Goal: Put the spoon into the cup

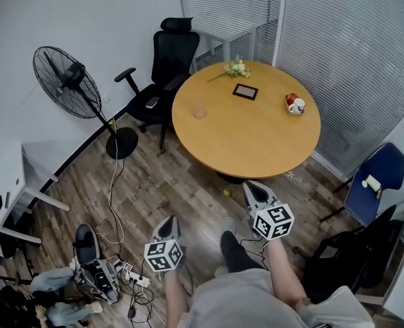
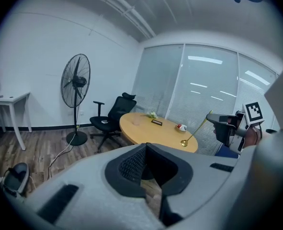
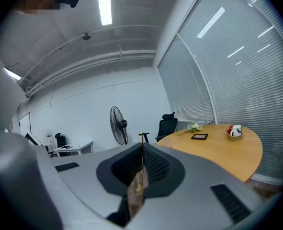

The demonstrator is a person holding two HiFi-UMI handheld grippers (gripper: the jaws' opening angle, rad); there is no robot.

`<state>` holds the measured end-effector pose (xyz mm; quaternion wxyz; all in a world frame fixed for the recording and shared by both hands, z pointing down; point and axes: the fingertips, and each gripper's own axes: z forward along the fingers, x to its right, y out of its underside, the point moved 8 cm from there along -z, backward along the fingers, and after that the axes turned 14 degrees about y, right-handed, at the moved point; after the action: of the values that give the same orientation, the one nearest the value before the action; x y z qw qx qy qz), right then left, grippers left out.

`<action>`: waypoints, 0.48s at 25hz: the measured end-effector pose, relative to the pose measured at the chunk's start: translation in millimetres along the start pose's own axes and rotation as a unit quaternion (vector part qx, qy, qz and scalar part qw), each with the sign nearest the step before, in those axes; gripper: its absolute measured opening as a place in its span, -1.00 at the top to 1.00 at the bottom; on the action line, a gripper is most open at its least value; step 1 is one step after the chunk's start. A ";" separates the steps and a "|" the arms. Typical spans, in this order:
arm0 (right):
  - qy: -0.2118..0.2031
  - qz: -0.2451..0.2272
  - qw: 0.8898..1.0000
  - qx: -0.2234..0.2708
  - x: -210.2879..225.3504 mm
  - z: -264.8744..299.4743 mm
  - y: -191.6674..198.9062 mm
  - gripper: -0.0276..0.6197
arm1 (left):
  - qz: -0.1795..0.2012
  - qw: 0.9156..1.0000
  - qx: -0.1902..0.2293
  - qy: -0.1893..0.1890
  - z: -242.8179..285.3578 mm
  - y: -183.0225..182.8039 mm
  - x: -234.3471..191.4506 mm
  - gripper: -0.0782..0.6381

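Nearest me, my right tool (image 1: 253,188) clamps the gold spoon (image 2: 196,128) by its handle while my left tool (image 1: 167,222) is closed on nothing, so I judge this the carry, next stepping to the far desk (image 1: 256,145) and its pale cup (image 1: 199,111); no writing reads.

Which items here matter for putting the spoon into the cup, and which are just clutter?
Job:
- thin gold spoon, clamped in the right gripper
- pale pink translucent cup on the round wooden table

Lying about:
- small black frame
- flower sprig
- small dish with red-and-white contents
- black pedestal fan
- black office chair
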<state>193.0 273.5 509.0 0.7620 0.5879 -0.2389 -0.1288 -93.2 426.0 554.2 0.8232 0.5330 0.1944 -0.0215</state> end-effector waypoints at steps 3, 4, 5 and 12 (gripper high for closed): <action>0.011 0.002 1.000 0.008 10.1 30.5 -16.9 0.90 | 0.011 1.000 -0.002 0.013 32.1 -27.9 -14.1 0.76; 0.016 0.003 1.000 0.009 14.5 40.2 -21.7 0.90 | 0.015 1.000 -0.001 0.017 43.4 -38.4 -17.8 0.76; 0.020 0.005 1.000 0.010 19.3 49.4 -25.9 0.90 | 0.019 1.000 0.001 0.020 54.4 -48.7 -21.0 0.76; 0.036 -0.002 0.999 0.040 56.5 121.8 -75.8 0.90 | 0.070 0.997 0.019 0.028 135.3 -134.7 -31.7 0.76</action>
<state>184.8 124.0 472.2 0.7459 0.6223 -0.2155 -0.0996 -114.9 242.8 496.2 0.8068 0.5611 0.1790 0.0475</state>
